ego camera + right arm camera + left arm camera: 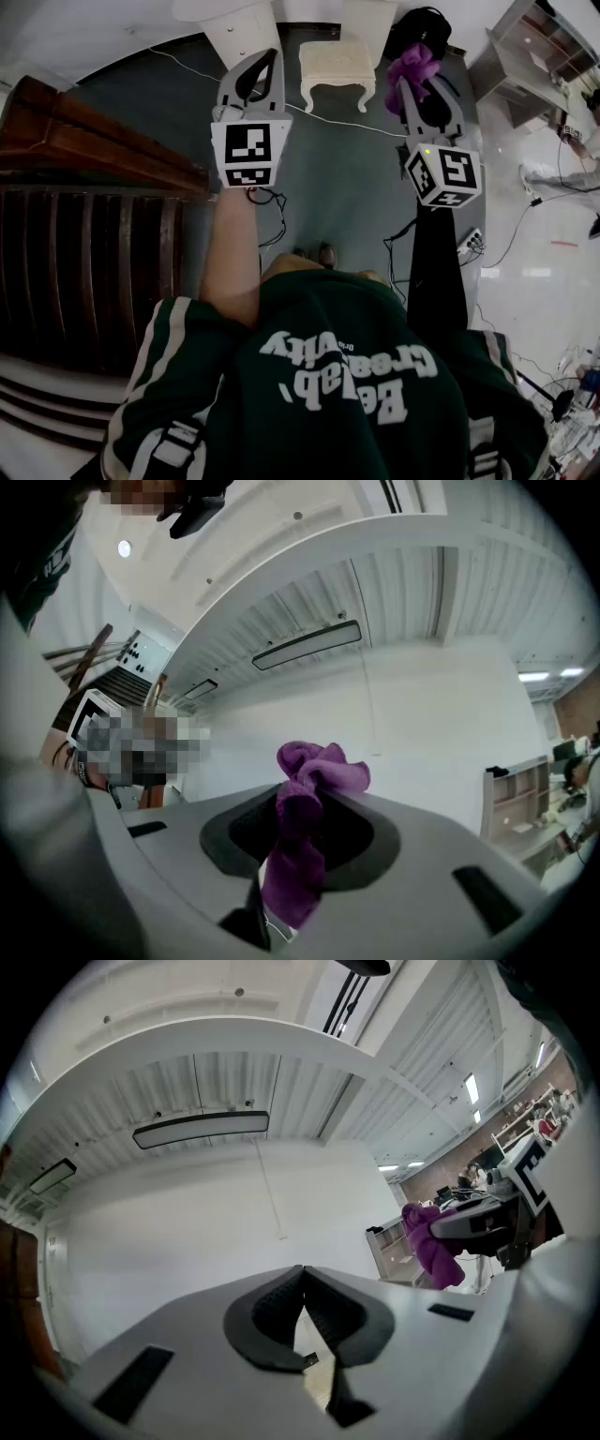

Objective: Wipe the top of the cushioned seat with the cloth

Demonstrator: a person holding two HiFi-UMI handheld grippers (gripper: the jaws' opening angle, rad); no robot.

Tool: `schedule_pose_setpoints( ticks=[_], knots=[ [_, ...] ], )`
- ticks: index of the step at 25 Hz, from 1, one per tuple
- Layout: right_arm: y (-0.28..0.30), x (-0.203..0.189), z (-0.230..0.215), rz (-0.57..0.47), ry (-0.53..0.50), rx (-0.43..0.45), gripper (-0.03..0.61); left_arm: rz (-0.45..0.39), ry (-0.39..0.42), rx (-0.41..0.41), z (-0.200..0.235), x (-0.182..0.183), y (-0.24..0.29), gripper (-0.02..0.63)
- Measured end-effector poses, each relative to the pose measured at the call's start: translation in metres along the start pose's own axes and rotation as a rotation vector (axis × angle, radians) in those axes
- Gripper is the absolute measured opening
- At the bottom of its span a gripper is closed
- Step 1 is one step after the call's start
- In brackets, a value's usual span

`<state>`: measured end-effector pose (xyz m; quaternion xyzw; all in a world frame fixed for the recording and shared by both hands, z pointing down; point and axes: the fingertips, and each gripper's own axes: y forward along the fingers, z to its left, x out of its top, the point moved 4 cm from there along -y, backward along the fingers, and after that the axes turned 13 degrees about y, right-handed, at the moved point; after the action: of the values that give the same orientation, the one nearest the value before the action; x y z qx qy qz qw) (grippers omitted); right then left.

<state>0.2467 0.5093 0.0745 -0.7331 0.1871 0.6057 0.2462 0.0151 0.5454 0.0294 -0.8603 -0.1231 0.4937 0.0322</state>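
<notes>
Pointing forward, right tongs (418, 84) pinch the cloth (415, 66); left tongs (267, 58) closed.

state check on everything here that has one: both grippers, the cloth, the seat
left gripper: jaws shut, nothing between them, held in the air
right gripper: jaws shut on the cloth, held in the air
cloth: purple, bunched up, clamped in the right gripper, not on the seat
cushioned seat: standing upright, top bare, neither gripper touching it
</notes>
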Motion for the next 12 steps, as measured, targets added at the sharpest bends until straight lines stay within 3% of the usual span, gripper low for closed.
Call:
schedule_pose_setpoints(
  ticks=[12],
  knots=[
    [-0.0005, -0.0048, -0.0056, 0.0, 0.037, -0.016, 0.119, 0.004, -0.013, -0.003, -0.0003, -0.0042, -0.0002, 0.017]
  ],
)
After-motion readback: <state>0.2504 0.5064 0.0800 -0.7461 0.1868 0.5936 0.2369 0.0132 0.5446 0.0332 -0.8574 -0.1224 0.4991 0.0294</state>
